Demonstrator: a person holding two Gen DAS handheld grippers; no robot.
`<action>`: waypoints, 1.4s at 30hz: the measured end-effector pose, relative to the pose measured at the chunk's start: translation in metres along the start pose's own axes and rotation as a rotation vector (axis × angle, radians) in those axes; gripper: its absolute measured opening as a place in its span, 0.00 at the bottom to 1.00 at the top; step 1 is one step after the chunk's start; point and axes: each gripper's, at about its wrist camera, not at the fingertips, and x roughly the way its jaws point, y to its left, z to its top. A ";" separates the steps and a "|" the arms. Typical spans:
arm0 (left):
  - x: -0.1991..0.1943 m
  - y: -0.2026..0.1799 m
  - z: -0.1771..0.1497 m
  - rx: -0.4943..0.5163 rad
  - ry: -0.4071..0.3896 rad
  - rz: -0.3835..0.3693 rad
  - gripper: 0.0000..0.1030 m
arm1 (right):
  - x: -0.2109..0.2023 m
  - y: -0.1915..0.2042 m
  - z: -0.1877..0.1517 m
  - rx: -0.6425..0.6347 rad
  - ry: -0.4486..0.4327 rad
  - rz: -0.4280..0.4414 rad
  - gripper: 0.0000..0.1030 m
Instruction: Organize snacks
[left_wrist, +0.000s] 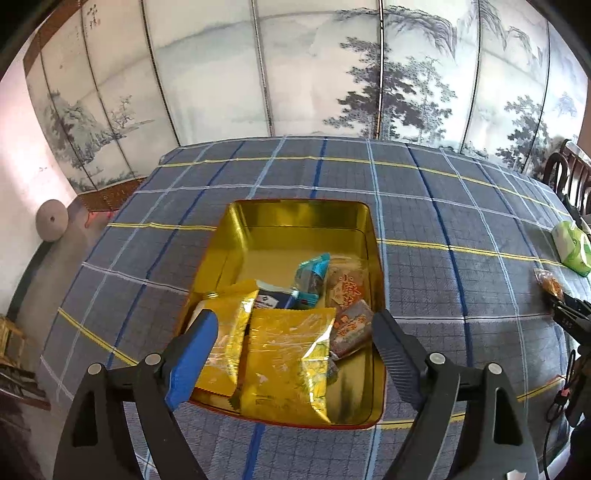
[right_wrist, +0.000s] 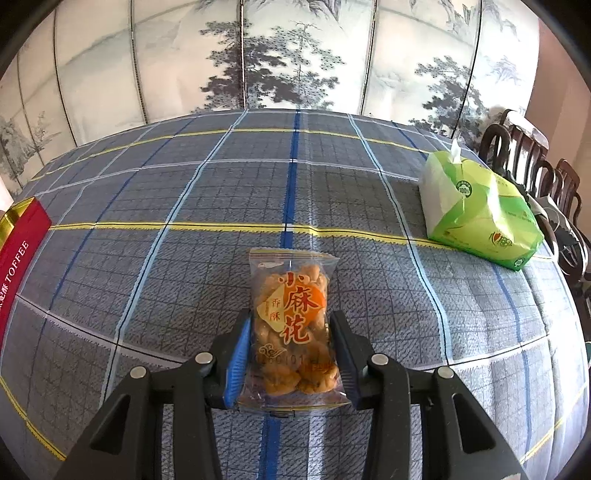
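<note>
A gold tin (left_wrist: 236, 236) sits open on the plaid tabletop (left_wrist: 443, 206), red on its outer wall. Its near half holds snacks — two yellow packs (left_wrist: 288, 354) lying side by side, a blue pack (left_wrist: 312, 273) tilted behind them, a dark blue box (left_wrist: 273, 299) and a couple of clear orange-printed packs (left_wrist: 351, 321) along the right wall. The far half shows bare gold floor. The left gripper (left_wrist: 291, 325) hangs over the tin, fingers spread wide, gripping nothing. Well to the right, the right gripper (right_wrist: 291, 328) pinches a twist pack (right_wrist: 291, 325) by its sides — the pack lies flat on the cloth. A green tissue pack (right_wrist: 476, 210) rests near the right edge.
</note>
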 end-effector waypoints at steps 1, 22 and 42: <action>-0.001 0.001 0.000 0.000 -0.001 0.004 0.81 | 0.000 0.001 0.000 0.001 0.002 -0.006 0.40; 0.002 0.037 -0.013 -0.070 0.035 0.035 0.85 | -0.048 0.072 0.015 -0.051 -0.051 0.132 0.39; -0.008 0.099 -0.036 -0.162 0.059 0.100 0.87 | -0.100 0.256 0.018 -0.284 -0.068 0.418 0.39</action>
